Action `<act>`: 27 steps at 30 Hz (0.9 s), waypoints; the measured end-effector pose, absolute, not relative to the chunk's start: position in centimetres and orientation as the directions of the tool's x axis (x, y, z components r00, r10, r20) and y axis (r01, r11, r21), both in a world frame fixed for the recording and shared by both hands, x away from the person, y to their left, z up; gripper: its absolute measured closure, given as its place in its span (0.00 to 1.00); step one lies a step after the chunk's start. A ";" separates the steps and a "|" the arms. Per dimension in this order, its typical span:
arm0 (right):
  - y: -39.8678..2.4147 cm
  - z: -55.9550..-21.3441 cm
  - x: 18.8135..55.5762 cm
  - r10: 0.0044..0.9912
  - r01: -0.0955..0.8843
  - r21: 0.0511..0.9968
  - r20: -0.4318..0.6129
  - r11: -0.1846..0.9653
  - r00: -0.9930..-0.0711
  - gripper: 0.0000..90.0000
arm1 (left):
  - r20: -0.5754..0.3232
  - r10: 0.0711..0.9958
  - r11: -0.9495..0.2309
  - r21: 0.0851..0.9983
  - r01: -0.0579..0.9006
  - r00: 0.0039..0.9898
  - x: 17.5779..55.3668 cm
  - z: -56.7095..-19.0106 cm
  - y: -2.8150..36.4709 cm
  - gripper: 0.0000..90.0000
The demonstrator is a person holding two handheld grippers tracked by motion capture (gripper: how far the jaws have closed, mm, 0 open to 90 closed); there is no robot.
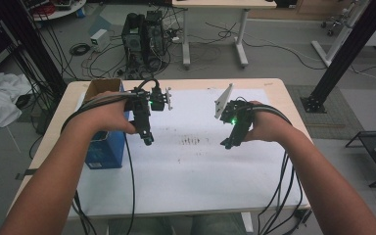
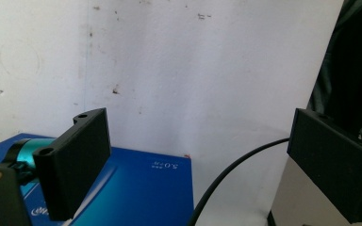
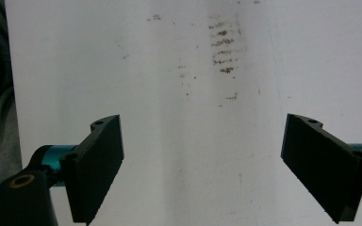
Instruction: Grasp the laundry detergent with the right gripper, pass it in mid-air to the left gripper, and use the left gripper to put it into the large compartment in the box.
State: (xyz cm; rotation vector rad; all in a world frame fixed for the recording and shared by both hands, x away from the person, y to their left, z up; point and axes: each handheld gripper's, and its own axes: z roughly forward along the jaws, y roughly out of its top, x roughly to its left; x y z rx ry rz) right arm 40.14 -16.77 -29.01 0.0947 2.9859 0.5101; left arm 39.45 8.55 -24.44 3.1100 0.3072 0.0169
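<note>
Blue box [image 1: 105, 149] blocks left; white sheet [image 1: 196, 171] open.

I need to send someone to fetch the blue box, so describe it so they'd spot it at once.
Go to the wooden table under the white sheet. At its left edge, beside the left gripper, stands the blue box, its brown top flaps open. It is the one blue thing there.

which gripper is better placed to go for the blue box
Left, probably. The left gripper hangs open right beside the blue box, which lies under its jaws in its own view. The right gripper, also open, is over bare white sheet.
</note>
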 end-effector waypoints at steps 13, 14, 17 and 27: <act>-16.5 -29.5 40.4 0.077 0.042 0.316 -0.100 0.948 -0.992 0.14 | 0.004 0.178 -0.984 0.018 0.178 0.984 39.5 -25.4 7.7 0.07; -16.5 -29.4 40.4 0.074 0.040 0.310 -0.099 0.950 -0.992 0.14 | 0.003 0.176 -0.984 0.021 0.176 0.984 39.5 -25.4 7.7 0.07; -16.4 -29.4 40.4 0.076 0.040 0.316 -0.102 0.948 -0.992 0.14 | 0.005 0.174 -0.985 0.023 0.174 0.985 39.5 -25.4 7.7 0.07; -16.4 -29.5 40.5 0.078 0.042 0.315 -0.101 0.948 -0.992 0.14 | -0.003 0.176 -0.984 0.030 0.176 0.984 39.6 -25.5 7.6 0.07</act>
